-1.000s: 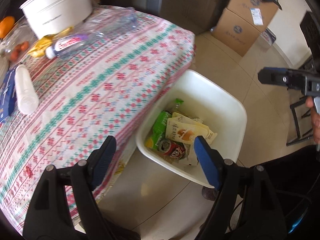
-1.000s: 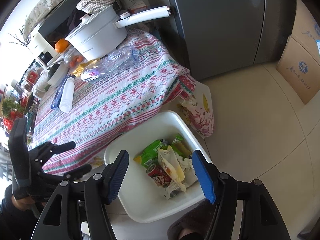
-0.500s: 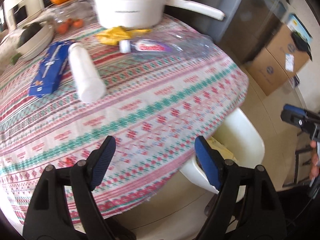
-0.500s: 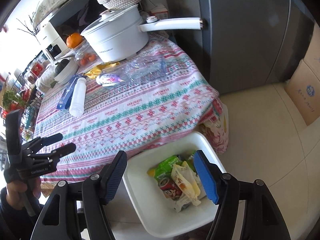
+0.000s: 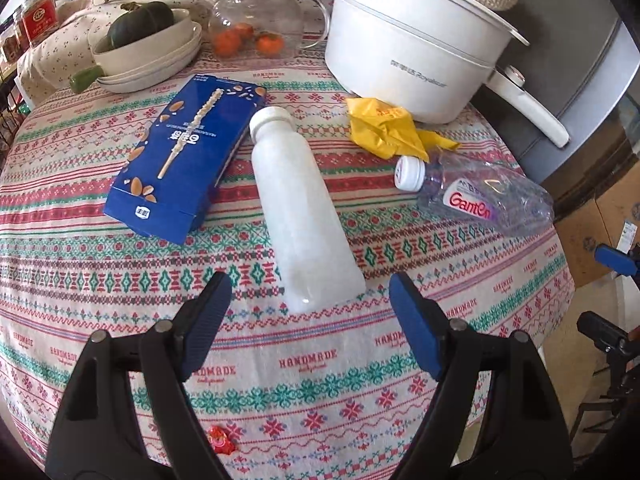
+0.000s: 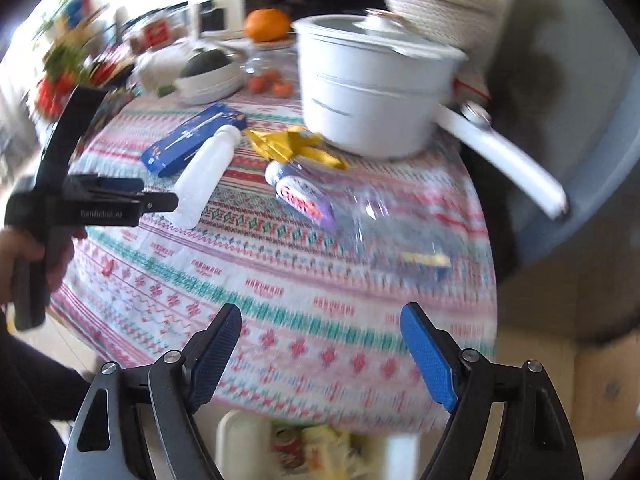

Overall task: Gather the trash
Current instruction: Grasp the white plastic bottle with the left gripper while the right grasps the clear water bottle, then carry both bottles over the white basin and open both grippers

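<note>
A white plastic bottle [image 5: 300, 208] lies on the patterned tablecloth [image 5: 320, 360], its base just ahead of my open, empty left gripper [image 5: 310, 304]. Left of it lies a blue carton [image 5: 188, 156]; right of it a yellow wrapper [image 5: 388, 128] and a crushed clear bottle [image 5: 480, 196]. In the blurred right wrist view my right gripper [image 6: 320, 340] is open and empty over the table's near edge, with the clear bottle [image 6: 320, 200], white bottle [image 6: 204, 176] and left gripper [image 6: 160, 202] ahead. The white trash bin [image 6: 232, 432] with wrappers shows below.
A large white pot [image 5: 416, 52] with a long handle stands at the back right. A glass jar with small oranges [image 5: 256, 28], stacked bowls holding a squash [image 5: 148, 52] and an orange sit at the back. A cardboard box [image 5: 600, 220] stands on the floor at the right.
My left gripper swung from over the bin up onto the table and closed in on the white bottle. My right gripper rose from the bin toward the table edge.
</note>
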Demonstrator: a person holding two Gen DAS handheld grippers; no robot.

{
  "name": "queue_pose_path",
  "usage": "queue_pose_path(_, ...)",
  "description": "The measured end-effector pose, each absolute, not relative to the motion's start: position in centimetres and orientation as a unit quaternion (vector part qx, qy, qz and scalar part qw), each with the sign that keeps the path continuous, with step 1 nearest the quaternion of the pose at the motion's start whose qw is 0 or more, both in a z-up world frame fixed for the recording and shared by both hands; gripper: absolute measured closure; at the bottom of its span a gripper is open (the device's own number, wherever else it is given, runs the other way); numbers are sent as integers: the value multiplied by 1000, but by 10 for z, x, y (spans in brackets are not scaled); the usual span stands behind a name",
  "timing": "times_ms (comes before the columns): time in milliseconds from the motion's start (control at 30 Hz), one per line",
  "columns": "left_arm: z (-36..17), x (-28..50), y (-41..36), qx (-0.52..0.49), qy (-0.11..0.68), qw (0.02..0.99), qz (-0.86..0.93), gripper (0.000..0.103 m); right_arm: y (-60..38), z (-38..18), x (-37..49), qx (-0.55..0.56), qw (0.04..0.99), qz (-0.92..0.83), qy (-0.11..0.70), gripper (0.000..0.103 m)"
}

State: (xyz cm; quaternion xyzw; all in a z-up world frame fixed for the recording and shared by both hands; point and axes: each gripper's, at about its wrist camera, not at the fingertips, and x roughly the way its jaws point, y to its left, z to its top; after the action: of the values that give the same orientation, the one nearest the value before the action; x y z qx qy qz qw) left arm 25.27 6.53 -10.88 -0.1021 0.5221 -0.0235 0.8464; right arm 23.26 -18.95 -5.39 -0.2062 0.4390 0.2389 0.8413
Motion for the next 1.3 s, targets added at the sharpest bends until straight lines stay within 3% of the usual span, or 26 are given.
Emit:
queue_pose_path(333,-134,287,76,-137,547,826,-21,23,-149,-89,311,-389,750,299,444,14)
queue_pose_path(500,-140,296,66,-130,554,822,-27,29,-163,-110,344,-413,718,296,476,14)
queue_pose_path(633,-147,299,58,-111,565,817,-29,43,-167,-128,360,-432,704,286,485,12)
queue_pose_path(867,-150,301,52,-95,566,819,-27,45,-167,-147,363,-450,705,269,478,12)
queue_pose_path(933,-151,301,50,-91,569,817,-27,49,-168,-145,360,-440,714,268,473,16)
queue_pose_path(1000,-150,298,48,-89,574,814,-31,49,-168,-143,349,-434,723,266,467,31)
queue_pose_path(1067,-150,292,49,-89,578,810,-33,49,-167,-140,338,-426,729,264,466,39)
queue_pose_path(1300,-141,265,53,-99,586,803,-45,50,-165,-132,292,-372,738,263,497,42)
